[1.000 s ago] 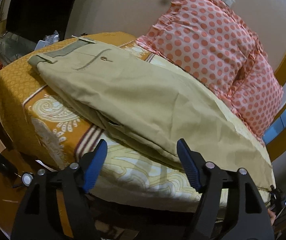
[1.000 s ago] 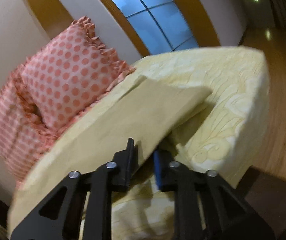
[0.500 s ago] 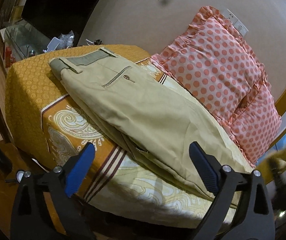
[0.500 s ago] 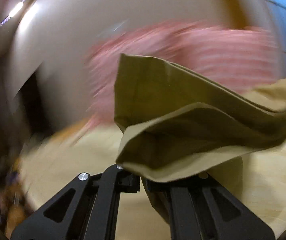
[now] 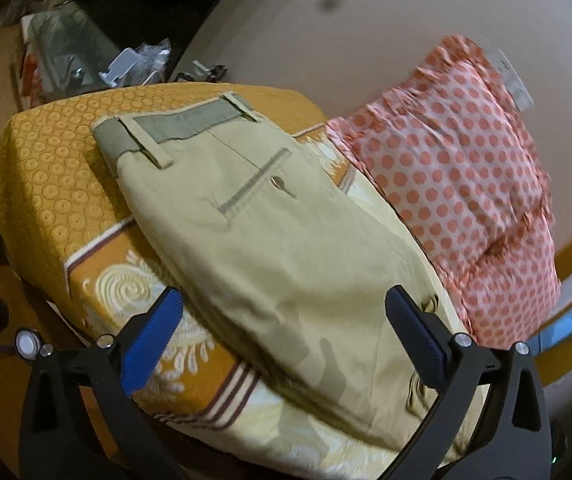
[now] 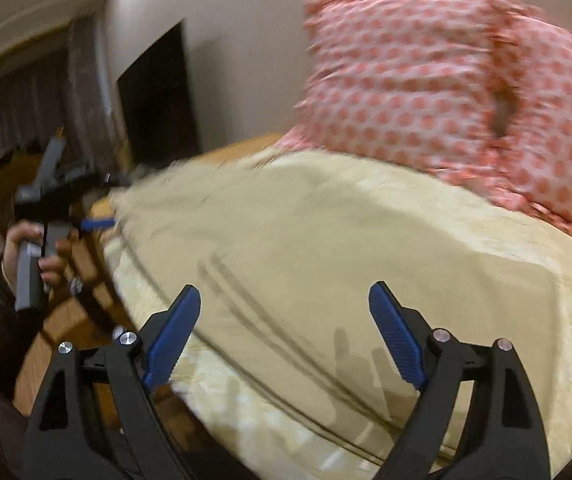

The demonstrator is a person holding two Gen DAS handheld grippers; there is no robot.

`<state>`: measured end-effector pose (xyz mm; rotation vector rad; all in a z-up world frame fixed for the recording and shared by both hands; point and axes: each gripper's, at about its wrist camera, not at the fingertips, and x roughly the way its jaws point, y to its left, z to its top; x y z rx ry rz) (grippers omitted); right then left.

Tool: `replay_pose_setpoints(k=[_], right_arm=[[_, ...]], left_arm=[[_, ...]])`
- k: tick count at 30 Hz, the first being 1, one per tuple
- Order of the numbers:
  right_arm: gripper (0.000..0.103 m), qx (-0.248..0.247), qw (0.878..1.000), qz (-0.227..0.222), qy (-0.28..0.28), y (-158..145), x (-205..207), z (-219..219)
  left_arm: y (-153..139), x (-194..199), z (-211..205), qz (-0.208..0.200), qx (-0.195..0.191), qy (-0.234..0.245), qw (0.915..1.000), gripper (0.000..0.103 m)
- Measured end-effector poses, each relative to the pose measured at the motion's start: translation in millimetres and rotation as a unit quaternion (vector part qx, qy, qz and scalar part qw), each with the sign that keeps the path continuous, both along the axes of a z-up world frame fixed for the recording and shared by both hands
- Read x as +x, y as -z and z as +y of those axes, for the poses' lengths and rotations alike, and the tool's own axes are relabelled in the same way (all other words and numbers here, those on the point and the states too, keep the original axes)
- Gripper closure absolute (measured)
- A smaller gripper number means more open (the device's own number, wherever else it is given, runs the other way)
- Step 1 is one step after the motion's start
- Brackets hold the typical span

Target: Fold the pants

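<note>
Pants (image 5: 269,240) lie folded lengthwise on the bed (image 5: 45,168), waistband toward its far corner, legs running beside the pillows (image 5: 466,168). Left gripper (image 5: 281,340) and right gripper (image 6: 281,332) hover spread, holding nothing. Step judged: between folds; next, pinch an end and carry it across. Leg ends are blurred and partly hidden.

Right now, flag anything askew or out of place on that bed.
Nothing is spilled or damaged. The khaki pants lie diagonally across the bedspread, waistband toward the far corner, the near edge layered unevenly rather than square. Both the left gripper and right gripper are open, holding nothing.
</note>
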<state>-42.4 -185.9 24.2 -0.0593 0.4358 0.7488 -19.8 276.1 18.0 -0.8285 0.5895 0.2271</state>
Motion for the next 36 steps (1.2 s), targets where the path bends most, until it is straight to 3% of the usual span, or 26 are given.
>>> replay_pose_setpoints(k=[3,5,6,7,9,10,12,14,15,17,19,20,21,23,24,25,27,28,31,32,33,35,36], right_arm=[[0.014,0.049,0.998,0.015,0.028,-0.5,9.5,-30.9],[0.014,0.070,0.996,0.020,0.045,0.4,12.6,-49.2],[0.014,0.077,0.996,0.021,0.051,1.1,16.0,-58.1],[0.014,0.085,0.994,0.021,0.059,2.7,17.3,-67.9],[0.013,0.099,0.992,0.021,0.074,5.1,14.8,-85.7],[0.013,0.105,0.991,0.021,0.080,5.6,13.8,-92.8],[0.012,0.117,0.989,0.019,0.093,7.6,13.3,-107.7],[0.012,0.139,0.984,0.016,0.115,7.9,10.5,-131.0],[0.012,0.151,0.981,0.016,0.125,8.4,11.0,-140.8],[0.012,0.184,0.972,0.021,0.145,9.1,10.6,-163.4],[0.012,0.219,0.962,0.032,0.160,9.6,9.2,-185.4],[0.012,0.230,0.959,0.036,0.163,9.7,8.3,-191.8],[0.012,0.245,0.954,0.042,0.167,10.3,7.1,-199.9],[0.011,0.262,0.949,0.054,0.169,11.9,8.1,-208.1],[0.010,0.269,0.946,0.061,0.169,13.2,10.0,-210.9],[0.010,0.273,0.944,0.067,0.170,15.0,11.7,-212.7],[0.010,0.281,0.941,0.089,0.165,19.0,17.3,-213.9],[0.010,0.283,0.940,0.099,0.161,20.5,20.4,-213.4],[0.010,0.281,0.938,0.136,0.150,27.1,34.9,-207.3],[0.010,0.278,0.938,0.146,0.145,29.0,39.8,-204.9],[0.010,0.276,0.937,0.160,0.141,30.7,47.0,-202.1],[0.010,0.281,0.933,0.181,0.136,34.9,56.6,-199.7],[0.010,0.284,0.928,0.197,0.135,38.2,63.0,-198.5]], left_arm=[[-0.9,10.2,6.6,0.019,-0.006,-0.029,0.9994,0.010],[-0.3,17.3,9.9,0.036,-0.006,-0.036,0.9987,0.047],[2.4,21.6,14.0,0.051,-0.007,-0.045,0.9977,0.060],[5.7,24.8,18.6,0.059,-0.014,-0.050,0.9969,0.081],[4.4,26.5,23.4,0.056,-0.020,-0.052,0.9969,0.088],[-0.6,28.5,20.7,0.060,-0.001,-0.049,0.9970,0.091],[-23.6,34.6,0.8,0.060,0.079,-0.044,0.9941,0.093],[-62.2,46.5,-38.7,0.039,0.171,-0.017,0.9844,0.094],[-75.9,51.8,-53.8,0.027,0.190,-0.001,0.9814,0.094],[-113.2,65.5,-111.7,-0.015,0.252,0.064,0.9655,0.094],[-136.4,71.1,-174.3,-0.053,0.308,0.135,0.9401,0.093],[-143.0,70.3,-209.1,-0.075,0.331,0.180,0.9233,0.092],[-145.7,66.7,-253.3,-0.098,0.353,0.242,0.8984,0.092],[-135.3,58.4,-310.6,-0.115,0.378,0.323,0.8601,0.091],[-119.2,51.8,-345.9,-0.116,0.391,0.375,0.8326,0.090],[-106.2,47.7,-365.2,-0.110,0.397,0.406,0.8155,0.090],[-61.1,41.1,-405.1,-0.070,0.413,0.475,0.7736,0.090],[-40.6,38.8,-415.1,-0.050,0.426,0.489,0.7595,0.090],[-9.9,20.8,-421.6,-0.052,0.467,0.496,0.7301,0.087],[-12.0,12.4,-417.6,-0.065,0.463,0.504,0.7264,0.086],[-18.5,5.8,-410.5,-0.073,0.443,0.517,0.7287,0.086],[-31.6,2.0,-397.9,-0.080,0.408,0.524,0.7428,0.074],[-42.6,0.6,-381.3,-0.091,0.384,0.518,0.7588,0.067]])
